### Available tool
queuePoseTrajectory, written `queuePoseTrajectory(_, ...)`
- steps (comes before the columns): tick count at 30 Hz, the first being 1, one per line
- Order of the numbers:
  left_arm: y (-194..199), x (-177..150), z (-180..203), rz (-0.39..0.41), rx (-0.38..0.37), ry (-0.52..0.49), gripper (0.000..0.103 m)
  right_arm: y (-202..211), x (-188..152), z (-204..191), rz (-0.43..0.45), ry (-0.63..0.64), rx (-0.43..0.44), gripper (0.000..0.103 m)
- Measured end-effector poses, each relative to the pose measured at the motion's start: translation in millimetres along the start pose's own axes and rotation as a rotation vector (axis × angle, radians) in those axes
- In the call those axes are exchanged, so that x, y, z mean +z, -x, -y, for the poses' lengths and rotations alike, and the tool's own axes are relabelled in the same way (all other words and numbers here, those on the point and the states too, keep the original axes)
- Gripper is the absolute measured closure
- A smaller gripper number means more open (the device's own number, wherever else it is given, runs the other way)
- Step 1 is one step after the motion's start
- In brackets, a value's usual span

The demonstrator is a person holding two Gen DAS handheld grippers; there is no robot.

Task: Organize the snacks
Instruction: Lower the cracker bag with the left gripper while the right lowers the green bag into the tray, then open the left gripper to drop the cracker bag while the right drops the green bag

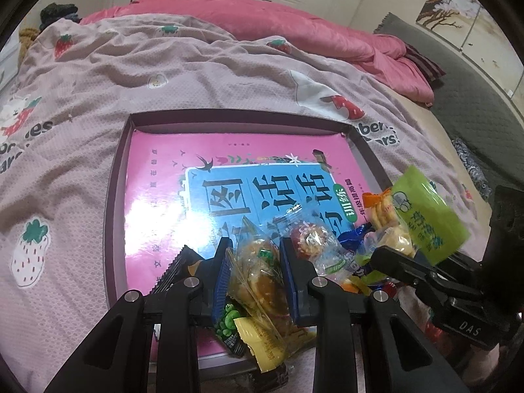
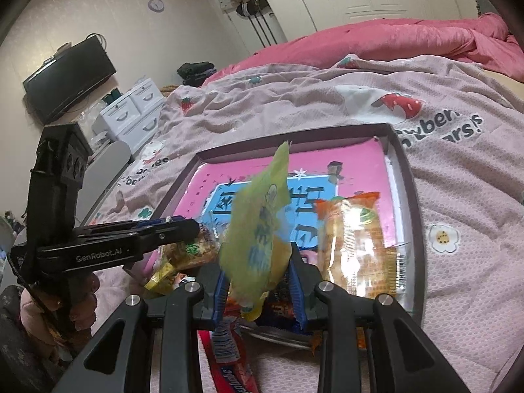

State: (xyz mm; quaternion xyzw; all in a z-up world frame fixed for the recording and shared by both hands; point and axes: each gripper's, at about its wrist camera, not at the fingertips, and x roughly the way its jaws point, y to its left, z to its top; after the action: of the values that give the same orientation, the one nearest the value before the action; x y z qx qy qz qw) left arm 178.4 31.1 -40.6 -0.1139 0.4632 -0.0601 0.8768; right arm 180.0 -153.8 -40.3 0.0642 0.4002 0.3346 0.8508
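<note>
Both grippers are lifting snacks off the pile at the near edge of the tray [image 1: 114, 196], presumably to spread them over the pink book [image 1: 157, 177] lining it. The left gripper [image 1: 255, 262] has its jaws narrowed onto one clear-wrapped pastry [image 1: 262, 278], the right gripper [image 2: 258, 278] pinches one green packet [image 2: 262, 229], blurred. About six more snacks stay heaped below, two grippers, one tray.
</note>
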Motion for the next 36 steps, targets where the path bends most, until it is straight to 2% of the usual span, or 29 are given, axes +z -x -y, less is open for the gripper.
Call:
queuePoseTrajectory(28,11,0,-2,0.008,0.032,0.006,0.073,7,4,9,0.014,-0.010,-0.092,0.069)
queuePoseTrajectory(36,15,0,-1,0.008,0.044,-0.001,0.073,18,7,17,0.044,-0.036,-0.112,0.068)
